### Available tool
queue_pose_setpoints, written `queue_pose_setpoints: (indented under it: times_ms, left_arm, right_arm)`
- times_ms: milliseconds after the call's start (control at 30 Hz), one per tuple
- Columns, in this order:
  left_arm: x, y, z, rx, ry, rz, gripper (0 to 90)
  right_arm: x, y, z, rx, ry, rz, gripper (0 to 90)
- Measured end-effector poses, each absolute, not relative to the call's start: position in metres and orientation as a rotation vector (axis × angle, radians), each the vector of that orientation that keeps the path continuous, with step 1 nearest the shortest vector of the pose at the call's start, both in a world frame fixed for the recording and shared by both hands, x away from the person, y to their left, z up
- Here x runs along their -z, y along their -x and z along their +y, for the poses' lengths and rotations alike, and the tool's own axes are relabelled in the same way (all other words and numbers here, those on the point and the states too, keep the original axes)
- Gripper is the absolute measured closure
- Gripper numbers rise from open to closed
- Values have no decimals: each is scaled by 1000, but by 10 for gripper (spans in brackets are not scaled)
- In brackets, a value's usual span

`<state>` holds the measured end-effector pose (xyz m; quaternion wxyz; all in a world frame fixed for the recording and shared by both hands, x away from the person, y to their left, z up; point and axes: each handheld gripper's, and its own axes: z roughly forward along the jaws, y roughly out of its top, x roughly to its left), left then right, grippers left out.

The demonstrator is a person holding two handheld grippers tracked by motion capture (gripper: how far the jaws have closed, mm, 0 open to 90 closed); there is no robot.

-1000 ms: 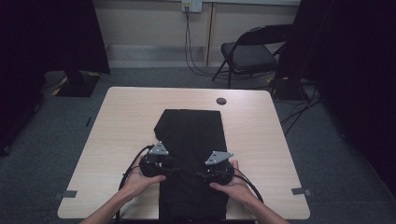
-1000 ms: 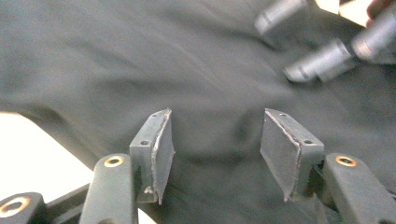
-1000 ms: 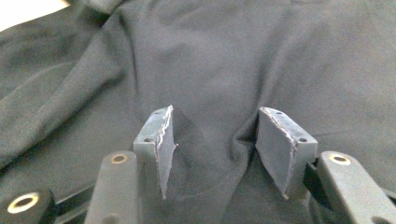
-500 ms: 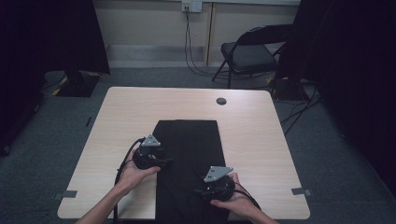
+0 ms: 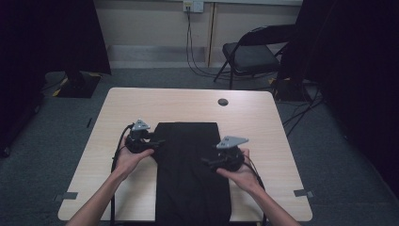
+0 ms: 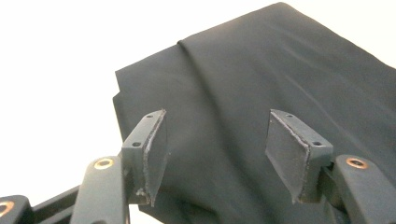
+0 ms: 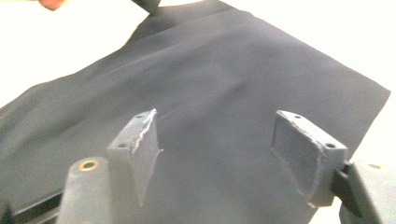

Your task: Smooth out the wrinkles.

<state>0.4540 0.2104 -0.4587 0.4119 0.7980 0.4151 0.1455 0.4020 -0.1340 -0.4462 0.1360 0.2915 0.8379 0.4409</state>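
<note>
You have a black cloth [image 5: 193, 174] lying flat down the middle of the table [image 5: 263, 117], its near end hanging over the edge closest to you and its far end stopping short of the small dark disc [image 5: 223, 101] near the far edge. Your left gripper [image 5: 153, 143] sits at the cloth's left edge near the far corner, jaws spread wide with nothing between them; in the left gripper view the cloth [image 6: 261, 93] lies under and ahead of the pads, with a soft crease running away from its corner. Your right gripper [image 5: 209, 162] is at the cloth's right side, farther toward you, also wide open and empty, the fabric [image 7: 224, 93] smooth beneath it. The likely trouble from here: if you close without dipping low enough, the pads could slide over the flat cloth and pinch nothing. The cloth looks doubled, so you may catch only the top layer and peel it apart. Because your two hands sit at uneven points along the cloth, lifting or pulling together could skew it, and the overhanging end may drag it off the table.
</note>
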Motion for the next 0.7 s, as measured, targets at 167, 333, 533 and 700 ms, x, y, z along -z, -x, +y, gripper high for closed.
queue_pose_setpoints:
  times_ms: [167,333,533,700]
  left_arm:
    - [472,-475,220,-396,-1952,1157,357]
    - [475,-495,215,-369,-2026,1160,315]
    - [472,-513,216,-379,-2008,1150,324]
    - [483,-520,205,-364,-2019,1157,351]
  right_arm:
    - [449,-457,-144,-1266,-980,2300,258]
    - [465,-502,-142,-1153,-1065,2311,251]
    - [478,-532,-134,-1059,-1124,2331,260]
    - [492,-547,-130,-1026,-1195,2290,251]
